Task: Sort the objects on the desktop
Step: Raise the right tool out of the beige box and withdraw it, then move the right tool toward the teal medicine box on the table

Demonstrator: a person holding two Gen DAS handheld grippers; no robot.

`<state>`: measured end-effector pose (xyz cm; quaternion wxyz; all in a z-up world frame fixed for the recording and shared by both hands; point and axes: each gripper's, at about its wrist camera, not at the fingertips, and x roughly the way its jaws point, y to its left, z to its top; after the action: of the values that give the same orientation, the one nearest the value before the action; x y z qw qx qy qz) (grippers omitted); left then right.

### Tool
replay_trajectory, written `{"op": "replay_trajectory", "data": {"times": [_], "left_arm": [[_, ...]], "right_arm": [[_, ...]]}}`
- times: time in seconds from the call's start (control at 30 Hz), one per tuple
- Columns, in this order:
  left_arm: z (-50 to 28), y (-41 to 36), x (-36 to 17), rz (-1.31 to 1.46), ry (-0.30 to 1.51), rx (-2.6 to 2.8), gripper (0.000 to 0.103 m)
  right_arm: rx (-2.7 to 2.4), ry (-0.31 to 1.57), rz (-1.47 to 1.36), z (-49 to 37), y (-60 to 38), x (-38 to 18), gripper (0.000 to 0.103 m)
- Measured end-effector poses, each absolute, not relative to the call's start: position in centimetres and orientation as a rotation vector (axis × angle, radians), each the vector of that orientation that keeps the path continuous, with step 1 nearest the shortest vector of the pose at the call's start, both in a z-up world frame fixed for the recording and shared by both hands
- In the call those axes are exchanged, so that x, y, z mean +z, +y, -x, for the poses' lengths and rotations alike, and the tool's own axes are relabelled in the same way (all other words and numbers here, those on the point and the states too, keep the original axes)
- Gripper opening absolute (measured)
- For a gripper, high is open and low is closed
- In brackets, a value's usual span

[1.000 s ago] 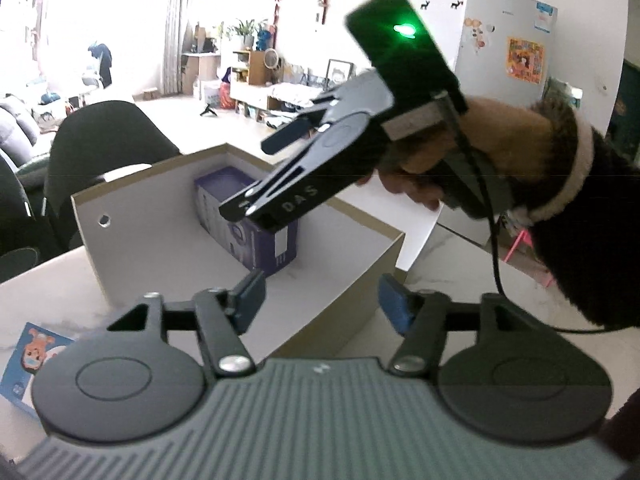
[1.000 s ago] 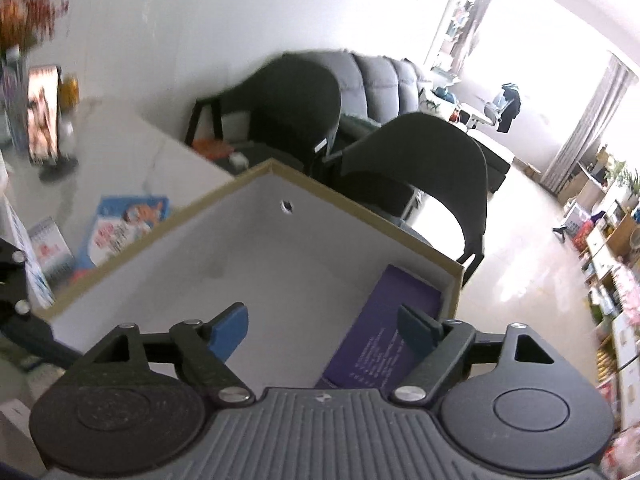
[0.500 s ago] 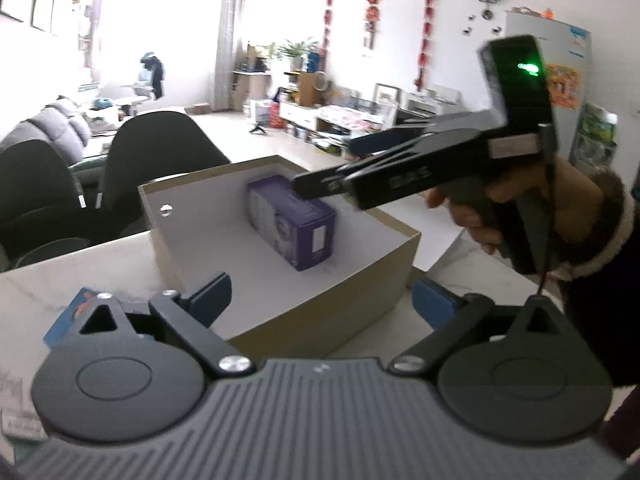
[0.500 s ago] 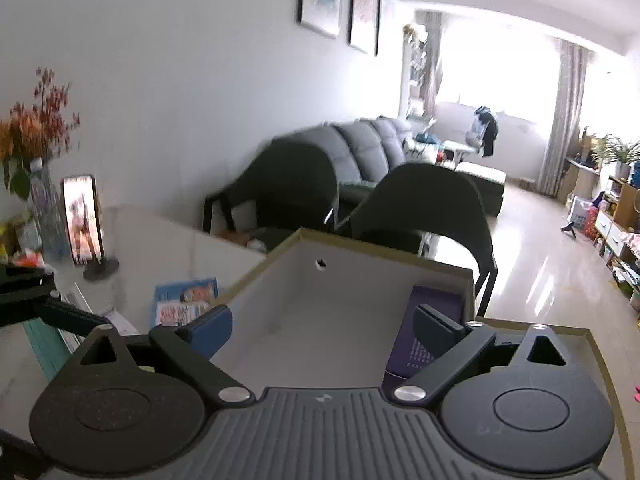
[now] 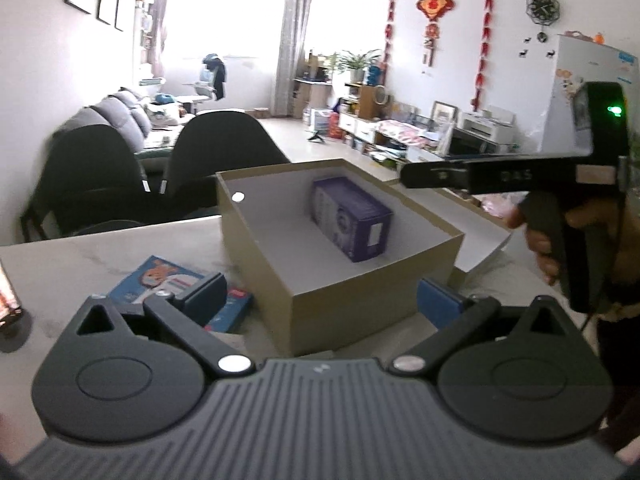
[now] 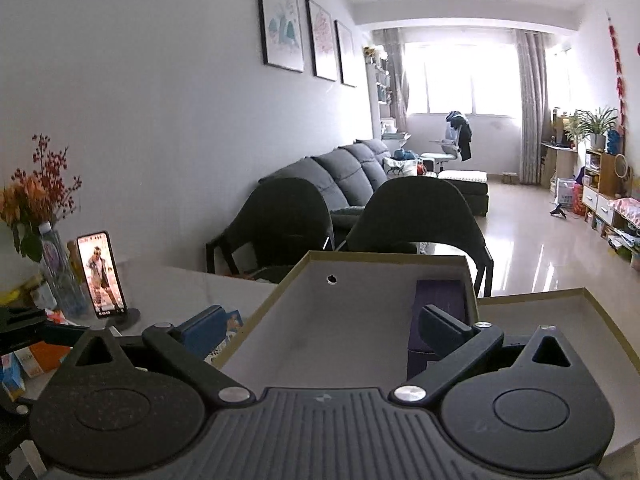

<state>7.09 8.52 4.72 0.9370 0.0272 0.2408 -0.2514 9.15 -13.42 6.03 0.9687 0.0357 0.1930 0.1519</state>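
An open cardboard box (image 5: 372, 292) with a white inside stands on the pale table. A purple carton (image 5: 352, 220) lies in its far right corner, also seen as the purple carton (image 6: 440, 292) in the right wrist view. My left gripper (image 5: 322, 296) hovers before the box's near corner, its jaws opening wide with nothing held between them. My right gripper (image 6: 322, 326) looks over the box's near wall, its jaws opening too and empty. The left wrist view shows the right gripper (image 5: 412, 178) side-on, level above the box's right rim, held by a hand (image 5: 548, 248).
A blue illustrated booklet (image 5: 160, 280) and a red-and-blue packet (image 5: 236, 300) lie left of the box. The box lid (image 6: 560, 312) lies on its right. A phone on a stand (image 6: 102, 274), a flower vase (image 6: 56, 264) and small cartons (image 6: 32, 356) are at far left. Two dark chairs (image 6: 412, 216) stand behind the table.
Both grippers have drawn back from over the box and their jaws have spread wider. The right gripper has rolled from tilted to level. The purple carton has stayed in the box.
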Motion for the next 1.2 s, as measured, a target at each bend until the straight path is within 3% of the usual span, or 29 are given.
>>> {"op": "replay_trajectory", "data": {"times": [0.77,1.2], "left_arm": [[-7.3,15.0,1.3,-0.026,0.633,-0.161,0.103],[-7.2,17.5,0.6,0.071,0.632,-0.203,0.103]], "right_arm": [[0.344,0.397,-0.043,-7.3,-13.0,4.1,0.102],[0.72,0.496,-0.022,-5.5,-7.1,1.8,0.101]]}}
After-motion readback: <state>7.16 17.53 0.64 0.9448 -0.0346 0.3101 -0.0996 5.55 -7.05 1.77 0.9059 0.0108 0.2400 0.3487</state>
